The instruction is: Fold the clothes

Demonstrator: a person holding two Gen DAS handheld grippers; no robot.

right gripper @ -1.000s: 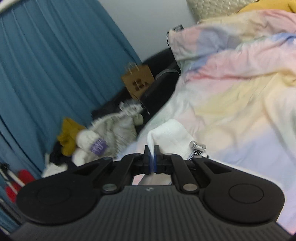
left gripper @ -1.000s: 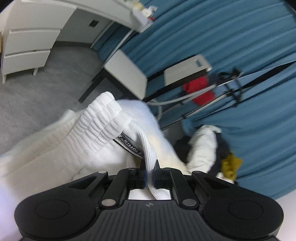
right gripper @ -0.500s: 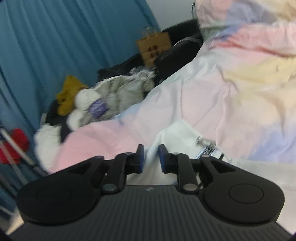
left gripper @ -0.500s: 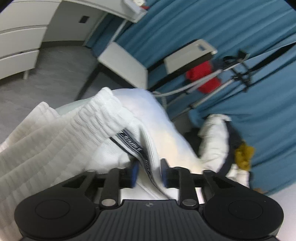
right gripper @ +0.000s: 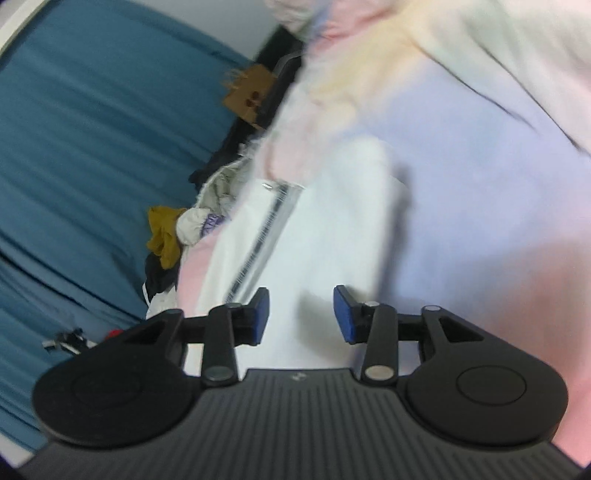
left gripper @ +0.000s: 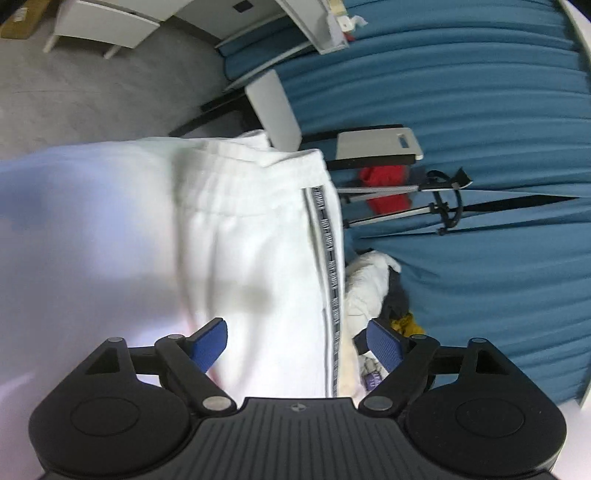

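White trousers (left gripper: 258,240) with a black-and-white lettered side stripe lie flat on the pastel bedsheet (left gripper: 81,229). In the left wrist view my left gripper (left gripper: 297,345) hovers over them, its jaws wide and still opening, blue pads off the cloth. The right wrist view is blurred: the same white trousers (right gripper: 325,229) stretch ahead over the pastel bedsheet (right gripper: 480,166), and my right gripper (right gripper: 301,315) is above them with jaws opening and nothing pinched between the pads.
Blue curtains (left gripper: 461,92) hang behind. A pile of clothes (right gripper: 173,229) with a mustard piece lies by the bed edge. White stools (left gripper: 273,103), a tripod (left gripper: 424,206) with a red item, white drawers (left gripper: 107,18) and a brown paper bag (right gripper: 247,98) stand around.
Both grippers let go of the white cloth they pinched and spread their jaws. The bunched trousers now lie flat on the bed, and both hands have sunk and rolled.
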